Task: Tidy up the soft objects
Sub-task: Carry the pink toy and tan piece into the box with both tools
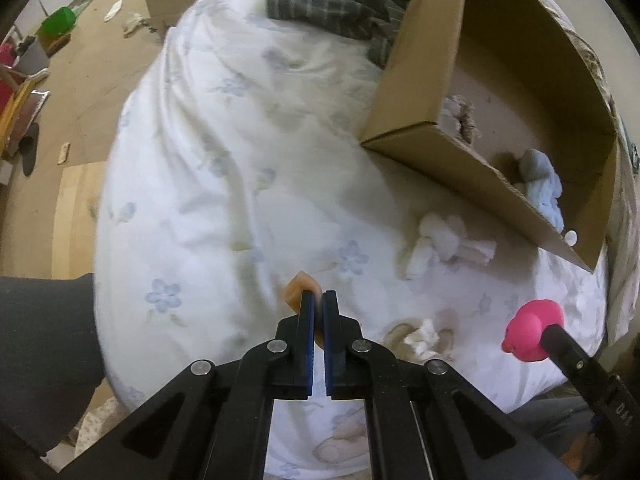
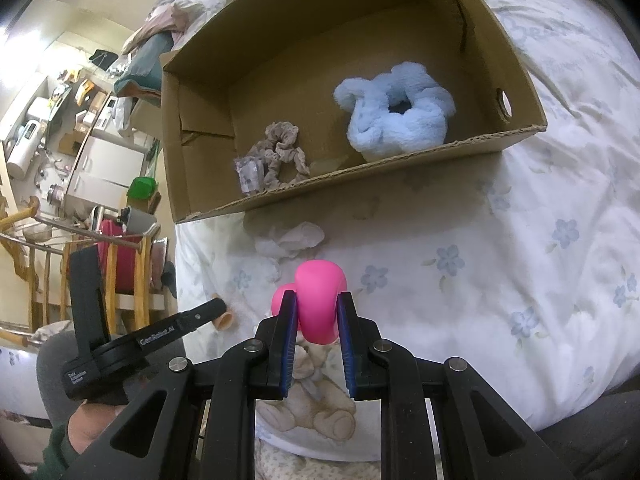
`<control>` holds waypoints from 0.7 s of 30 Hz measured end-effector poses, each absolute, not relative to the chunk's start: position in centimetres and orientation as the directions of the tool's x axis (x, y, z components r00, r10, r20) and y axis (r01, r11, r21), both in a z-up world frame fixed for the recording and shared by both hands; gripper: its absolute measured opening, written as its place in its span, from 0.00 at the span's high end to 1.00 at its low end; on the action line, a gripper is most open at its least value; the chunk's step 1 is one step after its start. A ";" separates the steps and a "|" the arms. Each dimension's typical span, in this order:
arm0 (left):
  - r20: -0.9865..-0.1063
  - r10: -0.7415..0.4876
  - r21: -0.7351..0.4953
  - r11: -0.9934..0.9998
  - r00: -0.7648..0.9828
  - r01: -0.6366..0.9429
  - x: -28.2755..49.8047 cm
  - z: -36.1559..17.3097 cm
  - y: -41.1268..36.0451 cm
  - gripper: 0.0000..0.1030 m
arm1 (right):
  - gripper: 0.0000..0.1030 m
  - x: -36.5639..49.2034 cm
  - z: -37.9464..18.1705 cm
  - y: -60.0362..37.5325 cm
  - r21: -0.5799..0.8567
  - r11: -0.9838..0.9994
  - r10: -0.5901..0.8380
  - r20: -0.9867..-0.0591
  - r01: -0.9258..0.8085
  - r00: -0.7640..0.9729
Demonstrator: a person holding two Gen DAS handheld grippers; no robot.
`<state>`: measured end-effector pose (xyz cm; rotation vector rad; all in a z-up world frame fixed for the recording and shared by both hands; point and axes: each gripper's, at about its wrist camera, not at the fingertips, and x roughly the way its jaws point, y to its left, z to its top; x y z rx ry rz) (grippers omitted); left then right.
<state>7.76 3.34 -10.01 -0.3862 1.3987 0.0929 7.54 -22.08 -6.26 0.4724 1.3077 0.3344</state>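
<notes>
Two grippers: the left gripper holds one small orange soft piece, and the right gripper holds one pink soft toy. One cardboard box holds two scrunchies: one fluffy blue scrunchie and one grey scrunchie. One white scrunchie lies on the one floral duvet, beside the box's near wall.

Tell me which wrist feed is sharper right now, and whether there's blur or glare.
Left wrist: quilt and white scrunchie smeared by motion blur. Right wrist: sharper, blue scrunchie and cardboard box crisp. Both bend at fisheye edges; no glare.
</notes>
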 end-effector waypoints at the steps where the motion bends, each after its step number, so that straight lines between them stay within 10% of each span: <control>1: -0.971 -0.159 -0.207 0.935 0.181 -0.289 7.6 -10.0 3.5 0.96 | 0.79 7.6 -6.3 -22.0 0.511 0.859 0.492 -0.839 0.026 0.233; 21: -0.930 -0.120 -0.177 0.975 0.348 -0.135 7.6 -0.5 0.7 0.96 | 0.79 6.9 -1.7 -22.6 0.557 0.830 0.538 -0.775 -0.044 0.331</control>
